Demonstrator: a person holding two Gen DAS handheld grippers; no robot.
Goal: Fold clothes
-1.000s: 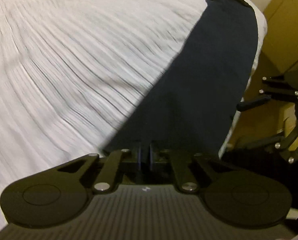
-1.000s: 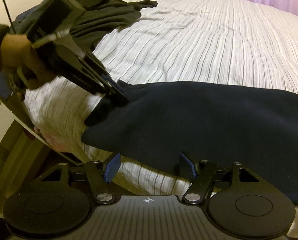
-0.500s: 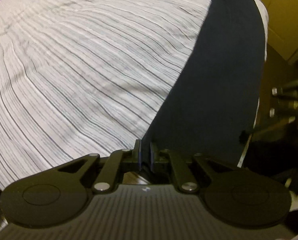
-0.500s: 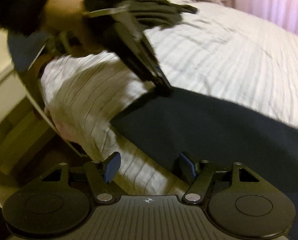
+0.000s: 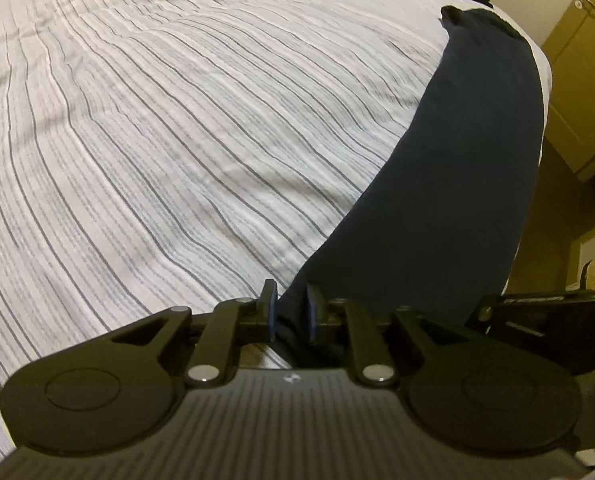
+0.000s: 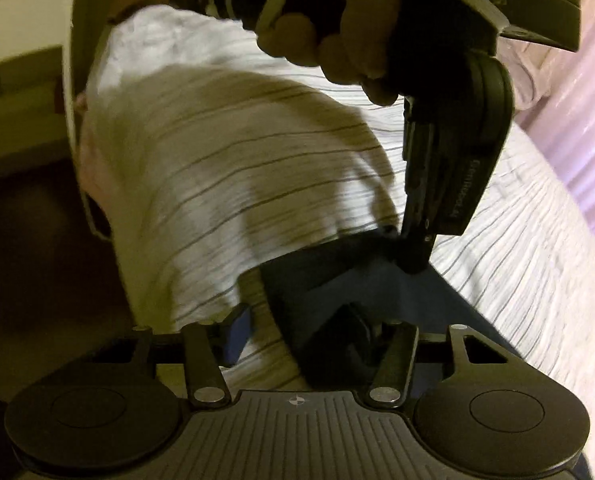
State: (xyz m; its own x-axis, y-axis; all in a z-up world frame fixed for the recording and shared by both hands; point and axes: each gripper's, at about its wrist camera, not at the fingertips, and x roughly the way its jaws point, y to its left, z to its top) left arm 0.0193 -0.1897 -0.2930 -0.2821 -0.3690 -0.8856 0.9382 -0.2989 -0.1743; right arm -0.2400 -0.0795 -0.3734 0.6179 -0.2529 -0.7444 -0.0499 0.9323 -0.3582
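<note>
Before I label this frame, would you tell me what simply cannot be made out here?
- Left wrist view: the dark navy garment's near corner, hidden between the left gripper's fingers.
- Right wrist view: the garment's right part, cut off by the frame edge; the right gripper is open.
- Right wrist view: the striped white bedspread, motion-blurred.

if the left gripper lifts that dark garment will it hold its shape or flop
Probably flop: the dark garment drapes over the bed edge, following its curve. It peaks into a soft ridge where the left gripper pinches it. Likely light, since one corner pinch raises it.
</note>
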